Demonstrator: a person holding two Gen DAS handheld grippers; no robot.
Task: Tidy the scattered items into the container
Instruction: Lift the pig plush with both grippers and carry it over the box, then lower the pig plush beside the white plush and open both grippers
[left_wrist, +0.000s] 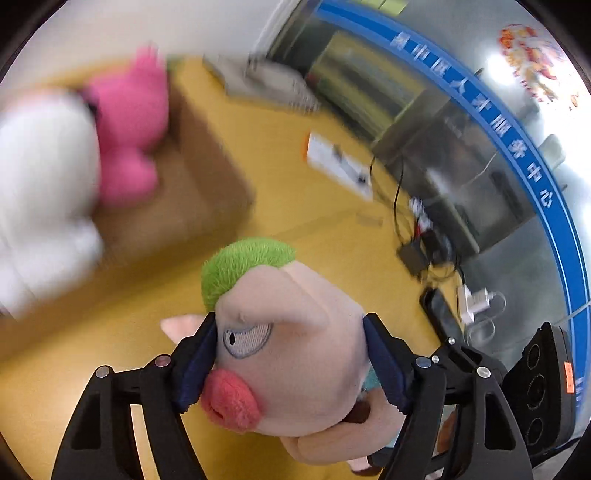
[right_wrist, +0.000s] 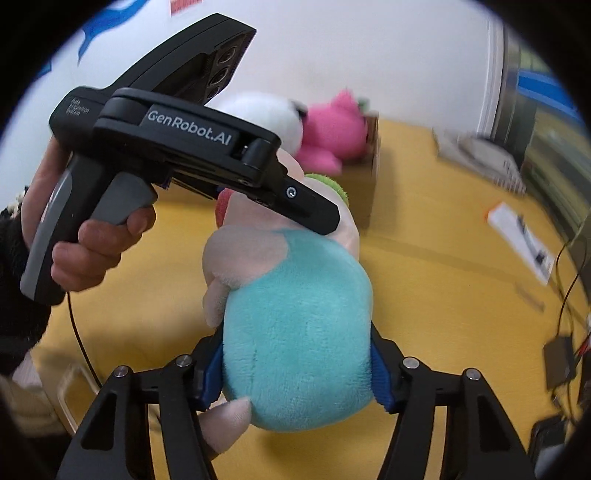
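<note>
A plush pig (left_wrist: 291, 332) with green hair, a pink snout and a teal body (right_wrist: 299, 332) hangs above the yellow floor. My left gripper (left_wrist: 290, 325) is shut on its head, a blue pad pressing on each side. My right gripper (right_wrist: 295, 332) is shut on the teal belly, which bulges between its pads. The cardboard box (left_wrist: 207, 177) stands behind and to the left, blurred; a pink plush (left_wrist: 129, 122) and a white plush (left_wrist: 40, 177) sit in it. In the right wrist view the box (right_wrist: 371, 184) lies beyond the pig, with the pink plush (right_wrist: 332, 136) showing over it.
A person's hand (right_wrist: 92, 240) holds the left gripper's handle. On the yellow floor (left_wrist: 295, 206) lie a white power strip (left_wrist: 340, 162), black cables and adapters (left_wrist: 417, 254), and a grey device (right_wrist: 480, 158) by the wall. A glass partition with a blue band (left_wrist: 517, 147) runs at right.
</note>
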